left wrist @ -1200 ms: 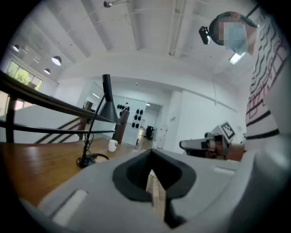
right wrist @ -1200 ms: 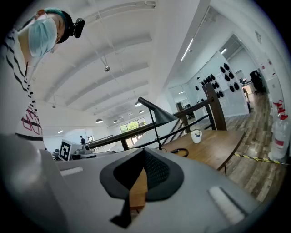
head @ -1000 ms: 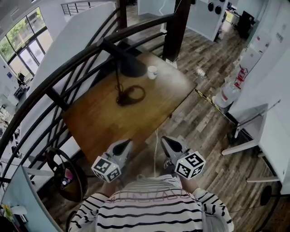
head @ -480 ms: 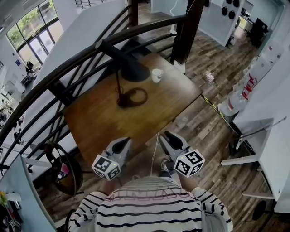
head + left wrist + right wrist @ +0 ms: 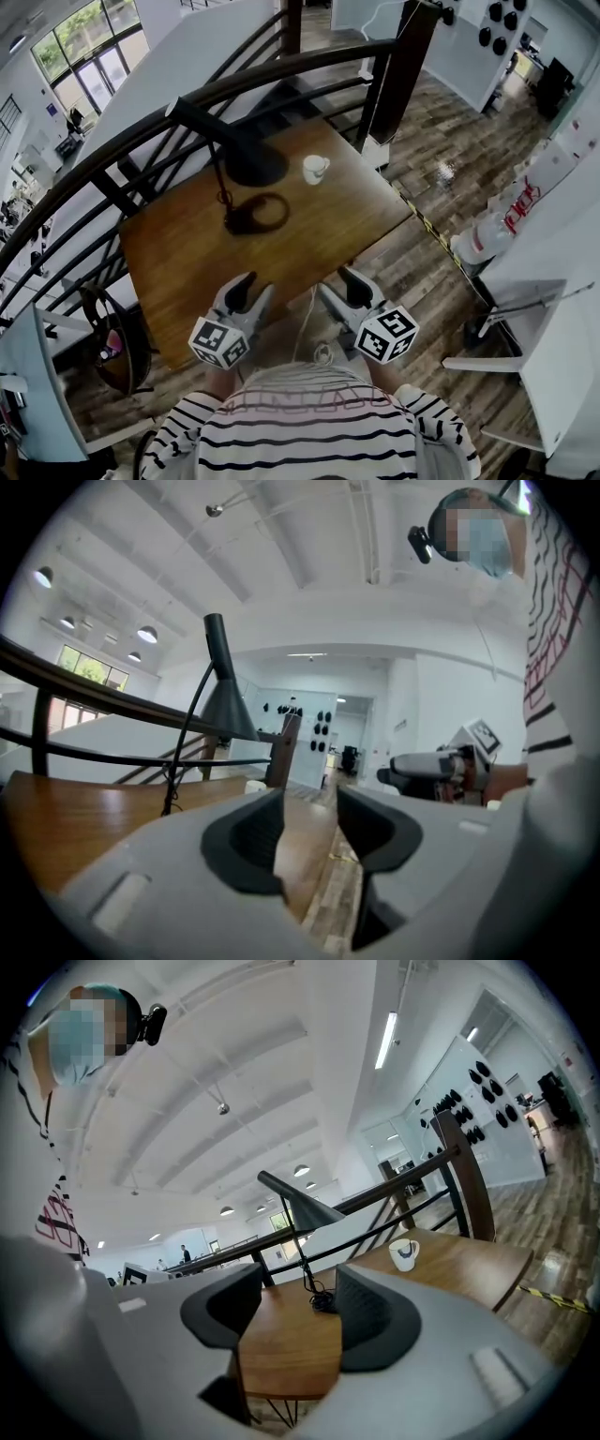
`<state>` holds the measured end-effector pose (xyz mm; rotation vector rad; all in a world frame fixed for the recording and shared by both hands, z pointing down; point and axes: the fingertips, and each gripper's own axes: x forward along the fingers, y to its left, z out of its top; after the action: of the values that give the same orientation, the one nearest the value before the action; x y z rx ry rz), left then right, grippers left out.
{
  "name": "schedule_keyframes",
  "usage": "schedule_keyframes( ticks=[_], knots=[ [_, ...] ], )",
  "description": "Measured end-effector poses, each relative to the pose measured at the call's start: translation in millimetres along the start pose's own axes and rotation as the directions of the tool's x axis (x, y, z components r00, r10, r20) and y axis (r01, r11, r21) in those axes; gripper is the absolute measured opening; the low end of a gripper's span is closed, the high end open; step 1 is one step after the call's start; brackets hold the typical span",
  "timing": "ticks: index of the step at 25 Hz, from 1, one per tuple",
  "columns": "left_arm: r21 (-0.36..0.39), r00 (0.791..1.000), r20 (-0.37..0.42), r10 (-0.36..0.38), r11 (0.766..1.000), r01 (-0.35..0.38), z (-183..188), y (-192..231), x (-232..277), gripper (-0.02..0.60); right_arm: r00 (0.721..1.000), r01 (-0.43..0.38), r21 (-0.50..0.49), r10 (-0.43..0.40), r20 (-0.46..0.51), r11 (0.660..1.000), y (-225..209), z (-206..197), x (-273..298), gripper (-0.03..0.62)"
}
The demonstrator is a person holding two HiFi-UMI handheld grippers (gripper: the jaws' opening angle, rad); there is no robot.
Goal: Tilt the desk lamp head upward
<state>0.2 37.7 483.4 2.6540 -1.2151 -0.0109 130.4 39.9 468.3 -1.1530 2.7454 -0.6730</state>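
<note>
Head view, nearest me: both tools sit at the near edge of the brown wooden table (image 5: pixel 309 230), level, pointing across it.
Left gripper: my left gripper (image 5: pixel 255 289) has just been opening its jaws; in the left gripper view (image 5: pixel 309 803) they stand apart with only tabletop and floor in the gap, so nothing is held.
Right gripper: my right gripper (image 5: pixel 337 283) has also just been opening; the right gripper view (image 5: pixel 295 1288) shows a clear gap and no grip on anything.
Which way to the lamp: the black metal desk lamp (image 5: pixel 225 187) stands on the far half of the table, ahead and slightly left of me, well apart from both tools.
Nearer hand: I'd say left, since the round black base (image 5: pixel 248 216) sits almost straight beyond that gripper.
Lamp head: the black cone-shaped lamp head (image 5: pixel 248 161) hangs above the base, with its mouth facing down at the tabletop.
Head's long axis: it slants from the thin tube end, high on the railing side, down to the wide cone on the cup side (image 5: pixel 314 1211).
Judgement: the cone end must rise, so I'd come in under or round it.
Beyond: a white ceramic cup (image 5: pixel 315 169) stands just right of the head, and the dark curved metal railing (image 5: pixel 141 127) runs behind.
</note>
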Motion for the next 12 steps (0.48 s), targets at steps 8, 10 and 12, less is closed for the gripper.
schedule_keyframes(
  ticks=[8, 10, 12],
  knots=[
    [-0.017, 0.988, 0.017, 0.154, 0.988, -0.154, -14, -3, 30, 0.235, 0.996, -0.082, 0.011, 0.083, -0.044, 0.997, -47, 9, -6, 0.241],
    [-0.024, 0.984, 0.015, 0.180, 0.984, -0.179, -17, -2, 33, 0.238, 0.993, -0.100, 0.017, 0.101, -0.059, 0.995, -55, 9, -3, 0.241],
    [-0.028, 0.980, 0.006, 0.198, 0.980, -0.198, -21, 4, 36, 0.238, 0.991, -0.111, 0.032, 0.113, -0.066, 0.993, -63, 9, 5, 0.242]
  ],
)
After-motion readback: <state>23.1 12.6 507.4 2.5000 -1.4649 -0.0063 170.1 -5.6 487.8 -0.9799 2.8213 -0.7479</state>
